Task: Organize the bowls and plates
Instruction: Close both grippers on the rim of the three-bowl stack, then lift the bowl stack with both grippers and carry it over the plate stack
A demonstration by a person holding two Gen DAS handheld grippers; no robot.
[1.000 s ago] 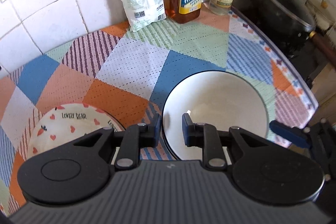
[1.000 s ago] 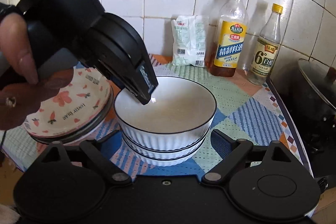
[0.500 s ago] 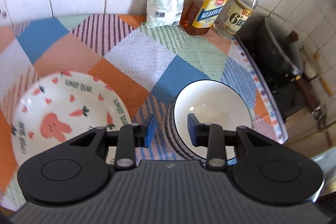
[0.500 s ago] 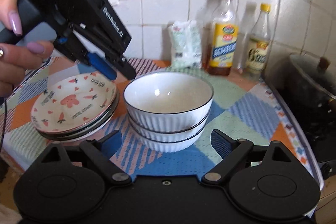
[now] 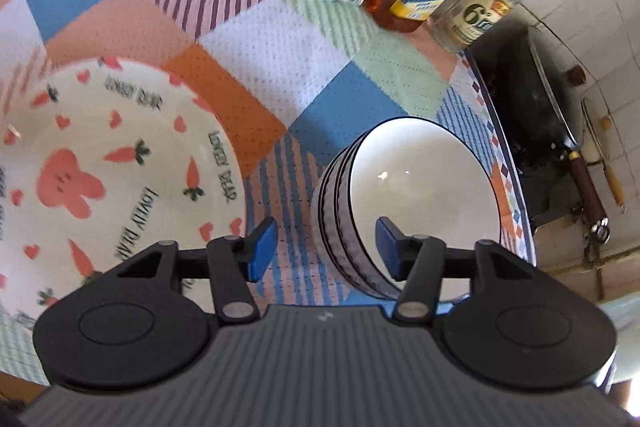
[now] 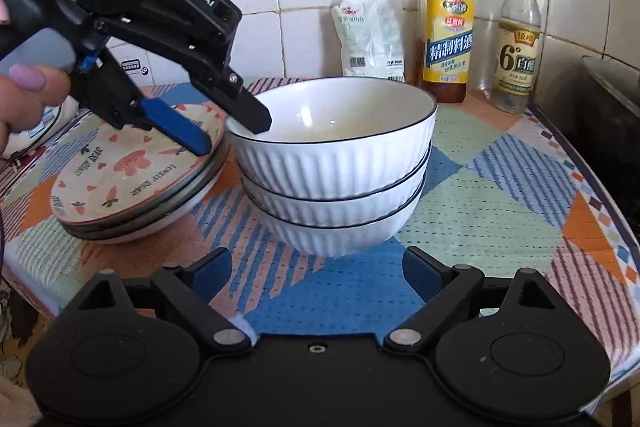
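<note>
A stack of three white ribbed bowls (image 6: 336, 163) with dark rims stands on the patchwork cloth; it also shows in the left wrist view (image 5: 416, 183). Left of it sits a stack of plates (image 6: 132, 179) printed with rabbits and carrots, also in the left wrist view (image 5: 108, 167). My left gripper (image 5: 326, 247) is open, its jaws straddling the left rim of the top bowl, one finger inside and one outside over the plates; it shows in the right wrist view (image 6: 228, 131). My right gripper (image 6: 316, 271) is open and empty, just in front of the bowl stack.
A white packet (image 6: 372, 35), a cooking wine bottle (image 6: 446, 23) and a vinegar bottle (image 6: 516, 39) stand along the tiled wall. A dark wok with a lid (image 5: 532, 95) sits on the stove at the right. The counter edge runs along the right.
My left gripper lifted away from the bowl, swung left over the plates, opened wider and came back down over the bowl's left rim. The right gripper stayed open before the bowls.
</note>
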